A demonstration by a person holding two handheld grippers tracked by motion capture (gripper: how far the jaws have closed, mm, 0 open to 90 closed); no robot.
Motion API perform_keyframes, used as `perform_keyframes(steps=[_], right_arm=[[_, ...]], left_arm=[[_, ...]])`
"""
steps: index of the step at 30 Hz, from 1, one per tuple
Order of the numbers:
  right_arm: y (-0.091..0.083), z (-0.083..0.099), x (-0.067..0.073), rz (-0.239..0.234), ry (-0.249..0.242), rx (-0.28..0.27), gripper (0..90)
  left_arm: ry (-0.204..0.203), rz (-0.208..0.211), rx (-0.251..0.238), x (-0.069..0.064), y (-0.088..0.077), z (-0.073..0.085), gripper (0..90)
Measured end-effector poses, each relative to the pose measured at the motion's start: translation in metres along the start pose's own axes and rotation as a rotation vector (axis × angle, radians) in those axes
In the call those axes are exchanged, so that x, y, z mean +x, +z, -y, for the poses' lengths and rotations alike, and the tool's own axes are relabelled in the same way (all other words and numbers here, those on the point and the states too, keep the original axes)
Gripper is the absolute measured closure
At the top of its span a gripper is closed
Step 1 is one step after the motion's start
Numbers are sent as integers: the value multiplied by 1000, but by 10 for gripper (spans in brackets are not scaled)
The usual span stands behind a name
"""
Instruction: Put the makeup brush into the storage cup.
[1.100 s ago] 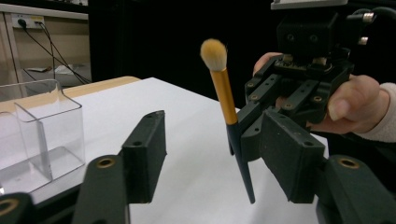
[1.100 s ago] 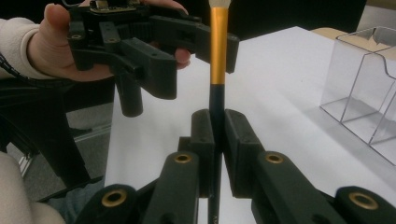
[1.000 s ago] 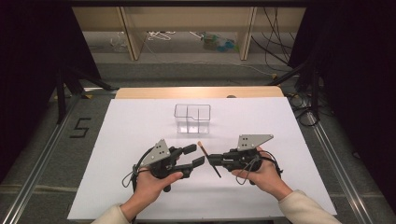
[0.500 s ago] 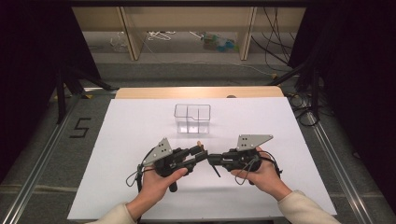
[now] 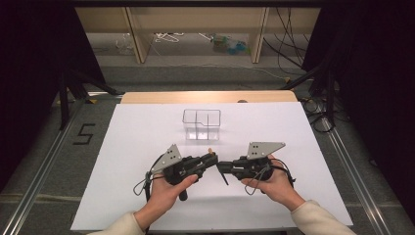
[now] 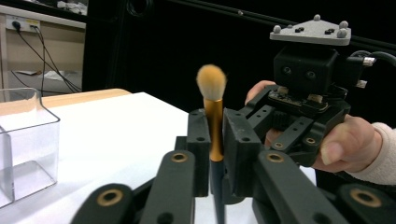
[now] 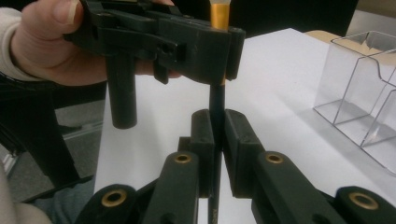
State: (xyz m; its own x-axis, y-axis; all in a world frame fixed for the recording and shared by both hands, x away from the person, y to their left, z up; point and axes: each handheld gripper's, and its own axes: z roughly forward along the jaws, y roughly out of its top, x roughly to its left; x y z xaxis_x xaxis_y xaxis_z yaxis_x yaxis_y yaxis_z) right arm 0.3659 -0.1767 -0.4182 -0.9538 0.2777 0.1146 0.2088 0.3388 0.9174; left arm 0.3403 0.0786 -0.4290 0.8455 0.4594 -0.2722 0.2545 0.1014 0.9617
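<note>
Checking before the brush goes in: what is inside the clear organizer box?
Nothing visible inside the clear organizer box: through its walls the compartments show only white table. The makeup brush is outside it, held by both grippers.

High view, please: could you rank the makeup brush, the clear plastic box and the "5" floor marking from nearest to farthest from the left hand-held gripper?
1. Makeup brush: clamped between the jaws of the left hand-held gripper.
2. Clear plastic box: just beyond it, mid-table.
3. "5" marking: on the floor, off the table's left edge.
</note>
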Motion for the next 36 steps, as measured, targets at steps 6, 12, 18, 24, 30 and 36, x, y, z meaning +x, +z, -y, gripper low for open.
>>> perform_keyframes(steps=[6, 12, 18, 24, 30, 36], right_arm=[[1, -1, 0, 81, -15, 2, 574], [-1, 0, -2, 122, -26, 41, 398], [-2, -1, -1, 136, -33, 28, 311], [-8, 1, -3, 154, -25, 20, 216], [-19, 2, -3, 172, 3, -2, 161], [-29, 6, -3, 182, 24, -27, 159]], left_arm=[[66, -39, 13, -2, -1, -6, 834], [111, -67, 18, 0, -2, -7, 833], [128, -89, 18, 1, -4, -8, 834], [141, -100, 19, 3, -6, -11, 834], [147, -111, 22, 5, -8, -13, 834], [151, -125, 20, 6, -8, -13, 834]])
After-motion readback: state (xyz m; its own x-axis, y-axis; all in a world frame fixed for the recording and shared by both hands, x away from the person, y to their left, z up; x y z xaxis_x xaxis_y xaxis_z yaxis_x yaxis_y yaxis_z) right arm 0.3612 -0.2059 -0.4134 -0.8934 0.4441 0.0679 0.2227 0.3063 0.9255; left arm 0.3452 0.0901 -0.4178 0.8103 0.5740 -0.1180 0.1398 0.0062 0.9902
